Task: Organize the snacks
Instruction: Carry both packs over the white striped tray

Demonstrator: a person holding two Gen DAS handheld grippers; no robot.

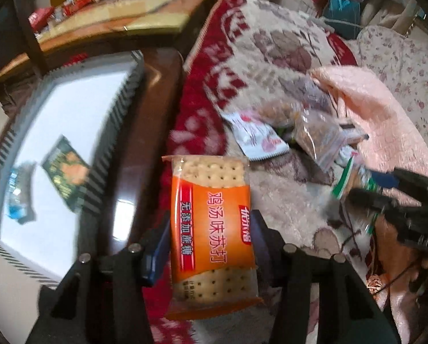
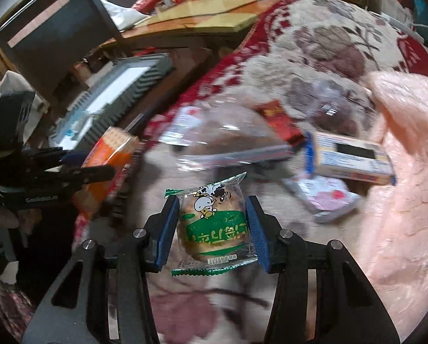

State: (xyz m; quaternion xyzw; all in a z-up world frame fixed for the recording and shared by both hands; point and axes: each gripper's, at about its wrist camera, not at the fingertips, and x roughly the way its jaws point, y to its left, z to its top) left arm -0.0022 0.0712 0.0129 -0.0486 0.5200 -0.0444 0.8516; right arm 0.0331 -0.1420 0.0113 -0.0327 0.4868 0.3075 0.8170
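Note:
My left gripper (image 1: 211, 229) is shut on an orange soda-cracker pack (image 1: 211, 223) and holds it above the bed's edge; it also shows in the right wrist view (image 2: 110, 154). My right gripper (image 2: 211, 223) is shut on a small green-and-clear cake packet (image 2: 214, 226) with a cow picture, above the blanket; it shows at the right in the left wrist view (image 1: 354, 183). A white basket (image 1: 62, 149) with a ribbed grey rim lies left of the bed, holding a dark green packet (image 1: 66, 172) and a blue packet (image 1: 17, 195).
Loose snacks lie on the floral blanket (image 2: 314, 43): a clear bag (image 2: 228, 140), a red packet (image 2: 279, 120), a yellow-blue box (image 2: 354, 157), a white-pink packet (image 2: 328, 197). A pink quilt (image 2: 400, 172) lies right. A wooden table (image 2: 202, 14) with clutter stands behind.

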